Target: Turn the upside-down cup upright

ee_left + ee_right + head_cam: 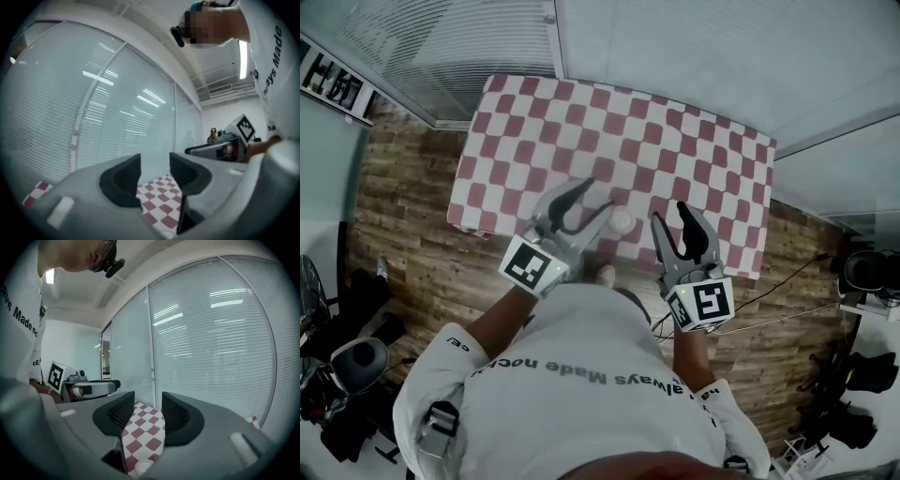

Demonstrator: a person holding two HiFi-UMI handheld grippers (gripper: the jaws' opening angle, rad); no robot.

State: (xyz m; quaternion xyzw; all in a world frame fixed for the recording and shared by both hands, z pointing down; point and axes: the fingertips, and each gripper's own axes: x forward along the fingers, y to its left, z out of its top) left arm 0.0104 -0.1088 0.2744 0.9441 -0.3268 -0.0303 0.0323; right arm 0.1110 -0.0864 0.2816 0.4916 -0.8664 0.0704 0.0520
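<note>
Person's white shirt up front; left gripper and right gripper both empty, jaws slightly apart, above the checkered bench with the white cup sitting between them, and the risk is that such a narrow gap would bump and topple the cup.

The person wears a white shirt with short sleeves and black letters. The left gripper and right gripper are grey with black pads and white cubes.
</note>
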